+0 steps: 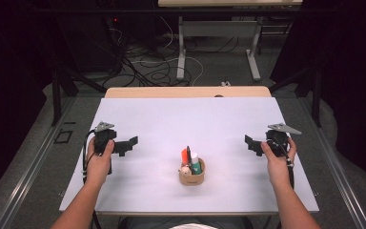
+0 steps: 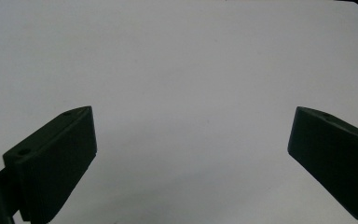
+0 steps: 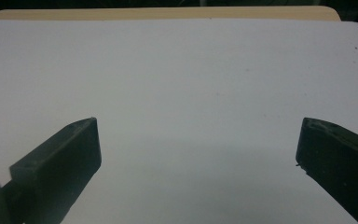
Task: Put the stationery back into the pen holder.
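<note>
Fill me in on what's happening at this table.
A person sits at a white table with a gripper in each hand. The left gripper and right gripper rest apart at either side, both open with nothing between their fingers. Between them stands a small wooden holder with a pen, an orange marker and a small bottle inside, untouched.

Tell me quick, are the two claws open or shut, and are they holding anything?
Left claw: open, holding nothing, white table between its jaws.
Right claw: open, holding nothing.
</note>
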`<state>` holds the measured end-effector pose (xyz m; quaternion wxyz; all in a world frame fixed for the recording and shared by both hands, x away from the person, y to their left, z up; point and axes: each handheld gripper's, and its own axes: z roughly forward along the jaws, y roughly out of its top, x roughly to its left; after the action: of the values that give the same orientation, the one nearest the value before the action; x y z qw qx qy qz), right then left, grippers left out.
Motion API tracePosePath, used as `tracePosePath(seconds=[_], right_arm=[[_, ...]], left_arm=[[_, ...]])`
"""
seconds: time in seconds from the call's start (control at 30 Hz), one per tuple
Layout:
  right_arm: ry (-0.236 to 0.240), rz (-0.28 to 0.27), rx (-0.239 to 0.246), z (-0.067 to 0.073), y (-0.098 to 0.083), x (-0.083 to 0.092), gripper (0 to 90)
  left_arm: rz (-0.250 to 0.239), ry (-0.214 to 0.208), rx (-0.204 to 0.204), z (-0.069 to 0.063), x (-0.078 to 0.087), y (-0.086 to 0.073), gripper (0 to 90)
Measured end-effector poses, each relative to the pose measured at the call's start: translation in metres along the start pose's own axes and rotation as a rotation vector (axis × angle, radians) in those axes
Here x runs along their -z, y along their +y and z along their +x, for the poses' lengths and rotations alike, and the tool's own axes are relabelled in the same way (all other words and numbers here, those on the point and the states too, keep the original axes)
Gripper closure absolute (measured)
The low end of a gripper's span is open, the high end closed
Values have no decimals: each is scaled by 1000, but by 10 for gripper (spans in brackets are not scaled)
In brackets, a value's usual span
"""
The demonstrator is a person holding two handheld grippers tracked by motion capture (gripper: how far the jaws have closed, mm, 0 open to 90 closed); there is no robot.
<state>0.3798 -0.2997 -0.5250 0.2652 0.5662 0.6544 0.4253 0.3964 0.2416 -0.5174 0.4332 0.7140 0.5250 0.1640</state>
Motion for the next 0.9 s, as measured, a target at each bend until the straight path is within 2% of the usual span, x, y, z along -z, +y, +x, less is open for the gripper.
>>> tracePosePath(seconds=[0.03, 0.13, 0.37, 0.9], right_arm=[[-13, 8, -15, 0, -2, -1, 0], [-33, 25, -10, -4, -6, -5, 0], [-14, 57, -18, -4, -11, -9, 0], [2, 74, -8, -3, -13, -12, 0]], left_arm=[[6, 1, -1, 1, 0, 0, 12], [7, 8, 8, 3, -1, -2, 11], [11, 8, 17, 8, -4, -4, 12], [14, 24, 21, 14, -2, -4, 11]])
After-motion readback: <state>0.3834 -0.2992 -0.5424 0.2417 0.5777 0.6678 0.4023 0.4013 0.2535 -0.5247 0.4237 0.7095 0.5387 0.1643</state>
